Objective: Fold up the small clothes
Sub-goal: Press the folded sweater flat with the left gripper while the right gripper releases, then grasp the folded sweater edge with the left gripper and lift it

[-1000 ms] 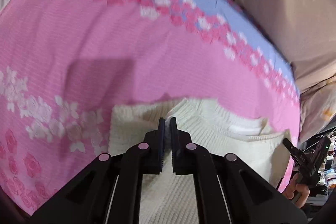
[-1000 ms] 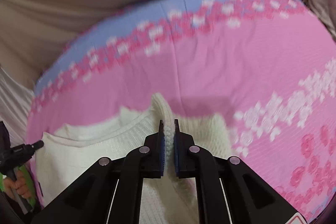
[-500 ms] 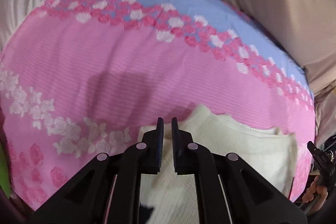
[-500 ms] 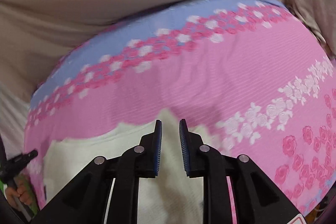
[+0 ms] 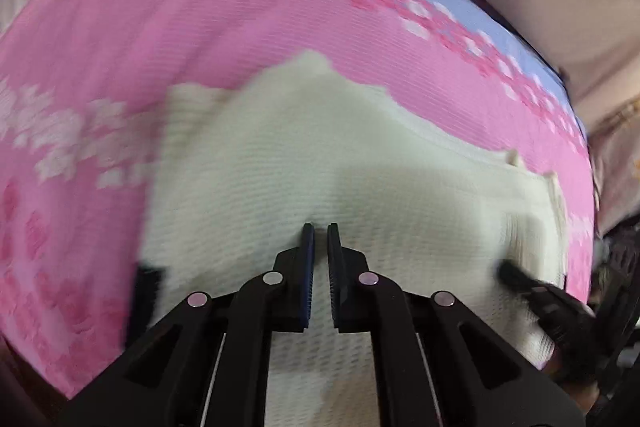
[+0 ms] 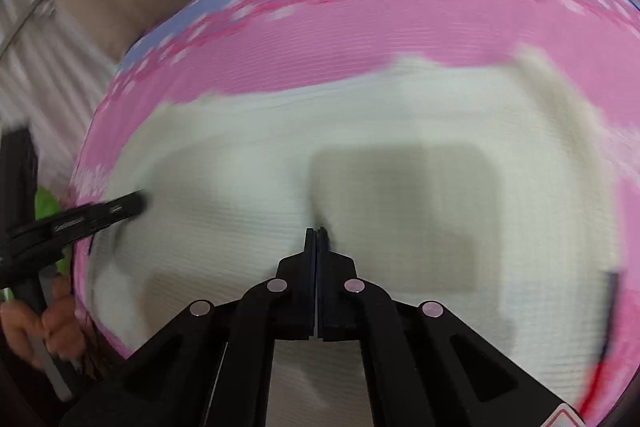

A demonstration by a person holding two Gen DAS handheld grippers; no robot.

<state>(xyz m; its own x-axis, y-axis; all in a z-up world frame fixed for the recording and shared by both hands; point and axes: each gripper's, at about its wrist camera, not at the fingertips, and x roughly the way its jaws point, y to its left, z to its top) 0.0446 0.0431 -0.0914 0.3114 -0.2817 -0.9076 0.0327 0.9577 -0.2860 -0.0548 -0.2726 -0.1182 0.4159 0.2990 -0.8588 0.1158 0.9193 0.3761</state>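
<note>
We see the pink floral blanket [image 5: 100,67] covering the bed. On it the cream knit garment [image 5: 360,167] lies flat, its long axis running left to right, its peaked edge pointing away from us. Half a second ago both grippers stood at that far edge; now they hover over its middle. Left gripper [image 5: 321,227]: fingers narrowly apart, empty. Right gripper [image 6: 317,230]: fingers pressed together, empty.

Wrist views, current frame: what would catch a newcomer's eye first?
A cream knit garment fills the middle of both views, lying on a bright pink floral cover with a pale blue band along its far edge. The left gripper hovers over the knit with a narrow gap between its fingers, while the right gripper looks pressed shut above it. Both views are motion-blurred.
</note>
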